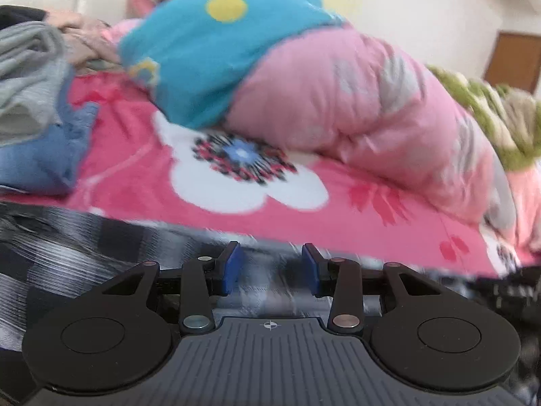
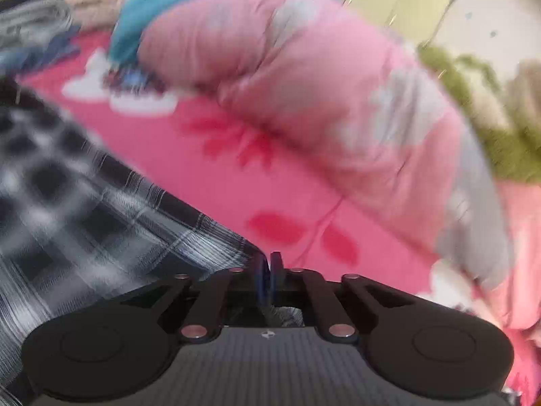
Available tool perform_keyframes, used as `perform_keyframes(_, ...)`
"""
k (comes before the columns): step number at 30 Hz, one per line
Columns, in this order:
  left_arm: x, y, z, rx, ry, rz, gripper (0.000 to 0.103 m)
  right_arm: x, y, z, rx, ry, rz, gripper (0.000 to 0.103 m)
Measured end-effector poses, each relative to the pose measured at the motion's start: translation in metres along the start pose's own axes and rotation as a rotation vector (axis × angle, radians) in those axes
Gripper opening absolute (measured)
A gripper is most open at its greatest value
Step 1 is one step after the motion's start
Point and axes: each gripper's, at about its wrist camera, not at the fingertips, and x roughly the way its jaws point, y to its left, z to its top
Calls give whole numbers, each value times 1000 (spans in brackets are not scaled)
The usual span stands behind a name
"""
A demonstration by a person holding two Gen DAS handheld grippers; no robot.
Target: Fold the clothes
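Observation:
A black, grey and white plaid garment lies on the pink flowered bedsheet. In the left wrist view it fills the near strip under my left gripper, whose blue pads stand apart with only cloth showing below them. In the right wrist view the plaid garment spreads to the left, and its corner runs up into my right gripper, which is shut on that edge. Both views are blurred by motion.
A rolled pink quilt with a blue patch lies across the bed behind the garment. Grey and blue clothes are piled at the far left. A green fuzzy blanket sits at the right, and a brown door beyond it.

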Motion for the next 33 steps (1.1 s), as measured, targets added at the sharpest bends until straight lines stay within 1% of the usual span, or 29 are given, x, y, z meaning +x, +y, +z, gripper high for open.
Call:
perform_keyframes(1, -2, 3, 1, -11, -12, 13, 39, -1, -1, 0, 1, -2, 0, 21)
perform_keyframes(3, -7, 10, 6, -42, -44, 44, 39, -4, -2, 1, 3, -7, 1, 28)
perform_keyframes(4, -11, 15, 10, -64, -66, 63, 39, -6, -2, 1, 4, -10, 2, 34)
perform_keyframes(6, -14, 26, 16, -95, -85, 102, 39, -28, -2, 15, -6, -78, 21, 41)
perform_keyframes(8, -15, 36, 20, -125, -81, 133, 39, -45, 4, 33, -1, -140, 84, 41)
perform_keyframes(10, -15, 46, 23, -163, -75, 142, 39, -51, 20, 54, -1, -185, 193, 40)
perform_keyframes(11, -15, 50, 24, -182, -72, 146, 39, -47, 34, 64, -23, -197, 249, 40)
perform_keyframes(13, -16, 58, 26, -200, -75, 164, 39, -36, 71, 84, -82, -216, 362, 39)
perform_keyframes(16, -15, 71, 29, -232, -57, 184, 39, -8, 124, 105, -196, -205, 435, 37)
perform_keyframes(17, -15, 76, 30, -247, -51, 185, 39, 4, 140, 111, -232, -197, 452, 32)
perform_keyframes(18, -15, 81, 31, -261, -47, 183, 39, 14, 152, 116, -261, -185, 459, 24)
perform_keyframes(19, -15, 85, 32, -275, -43, 182, 39, 25, 164, 121, -288, -173, 463, 22)
perform_keyframes(25, -18, 92, 33, -292, -41, 182, 39, 52, 188, 129, -366, -124, 495, 19)
perform_keyframes(29, -17, 91, 31, -284, -40, 191, 39, 53, 195, 126, -391, -121, 489, 19)
perform_keyframes(30, -17, 91, 31, -284, -39, 194, 39, 54, 196, 125, -391, -118, 492, 13)
perform_keyframes(31, -17, 91, 31, -283, -38, 197, 39, 54, 198, 124, -389, -114, 496, 4)
perform_keyframes(32, -16, 91, 31, -283, -38, 199, 39, 54, 201, 124, -395, -115, 495, 1)
perform_keyframes(33, -16, 92, 31, -282, -38, 200, 39, 50, 204, 122, -417, -124, 482, 0)
